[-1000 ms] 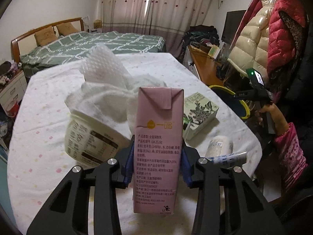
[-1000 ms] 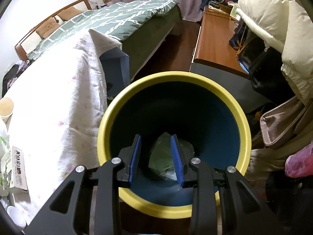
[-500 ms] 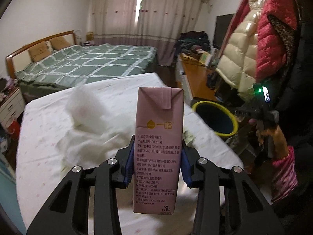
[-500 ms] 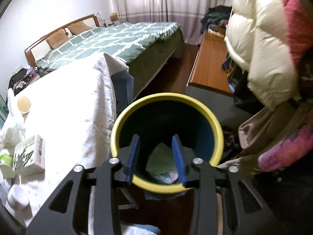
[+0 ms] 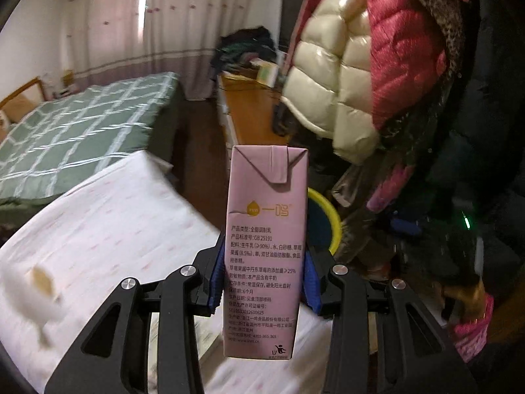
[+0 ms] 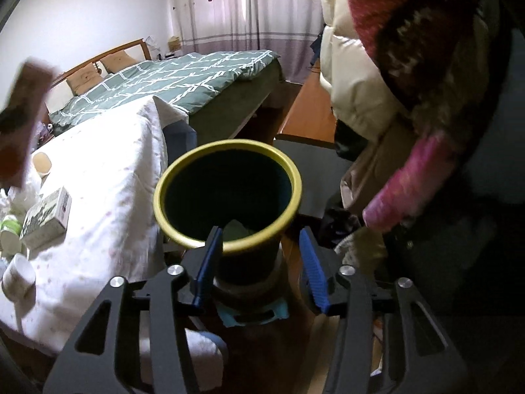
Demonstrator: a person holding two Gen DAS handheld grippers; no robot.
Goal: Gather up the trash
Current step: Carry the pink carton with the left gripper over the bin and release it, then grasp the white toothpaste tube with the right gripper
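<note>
Carton: I have the pink milk carton (image 5: 266, 249) upright between the left gripper (image 5: 264, 279) pads, clamped on its two narrow sides at the lower half, its folded top well above my fingertips.
Handling: I judge it a light, likely empty paperboard box; the walls would buckle under a hard squeeze and the coated skin is a bit slick, so a flat pinch low on the sides suits it.
Bin: the yellow-rimmed bin (image 6: 226, 197) shows just past the carton's right edge, beyond my left fingers, partly hidden.
Right gripper: the right gripper (image 6: 259, 262) is spread wide and holds nothing, the bin's near rim sitting between its fingers; something greenish lies inside.
Table: a patterned box (image 6: 46, 218) and white cups (image 6: 19, 275) wait left of the right fingers on the cloth-covered table (image 6: 108, 197).
</note>
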